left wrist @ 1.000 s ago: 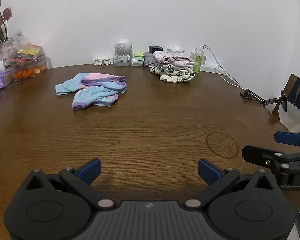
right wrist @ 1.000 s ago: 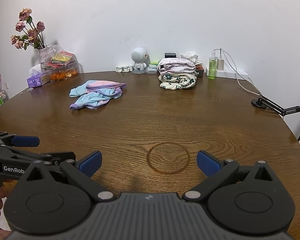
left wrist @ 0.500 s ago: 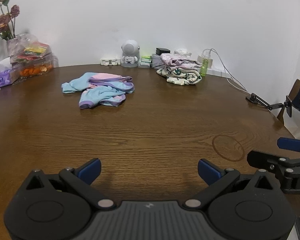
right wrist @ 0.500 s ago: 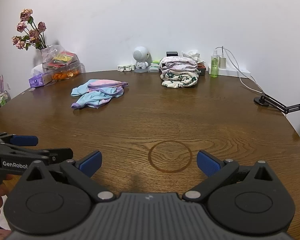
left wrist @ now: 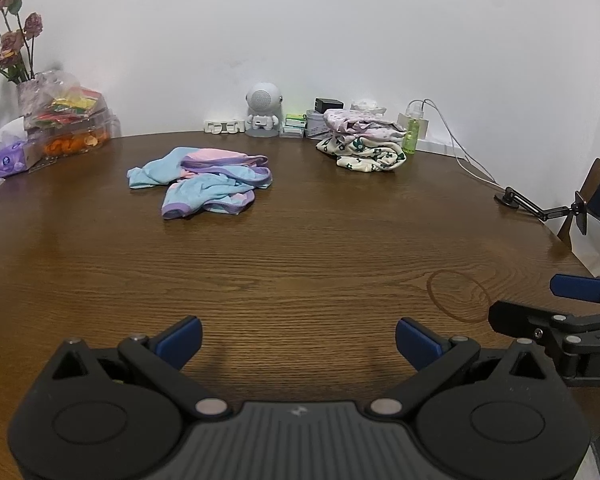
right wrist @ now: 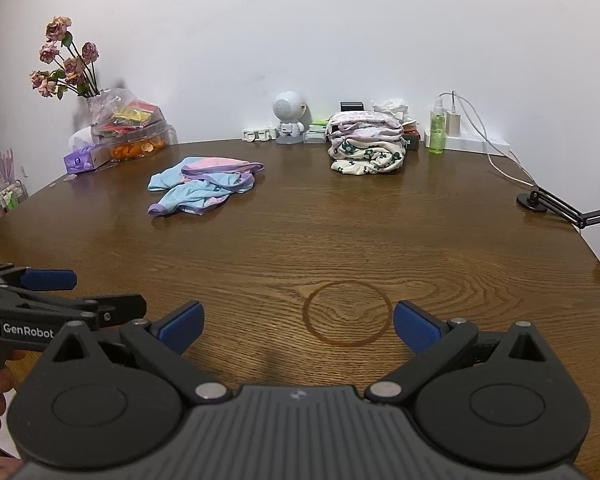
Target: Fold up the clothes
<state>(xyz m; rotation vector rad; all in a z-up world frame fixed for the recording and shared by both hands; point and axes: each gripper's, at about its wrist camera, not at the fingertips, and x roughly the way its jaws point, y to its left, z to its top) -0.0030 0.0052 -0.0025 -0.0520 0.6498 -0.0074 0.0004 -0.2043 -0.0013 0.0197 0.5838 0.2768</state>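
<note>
Over the near table edge [left wrist: 300,264] both grippers hang spread, empty: left gripper [left wrist: 298,338], right gripper [right wrist: 298,322]. Crumpled blue-pink garment [left wrist: 204,184] lies far-left, untouched, folded stack [left wrist: 364,144] behind-right. Likely the reach step; next, grab garment edges and flatten it.

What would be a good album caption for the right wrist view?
Open right gripper hovering over a wooden table, with a crumpled pastel garment and a folded stack waiting beyond.

right gripper [right wrist: 298,322] hangs over the table [right wrist: 440,240] with jaws wide apart, empty, above a ring stain [right wrist: 348,312]. left gripper [right wrist: 60,296] sits at the left edge. crumpled garment [right wrist: 204,188] lies well ahead; folded stack [right wrist: 366,146] near the wall.
</note>
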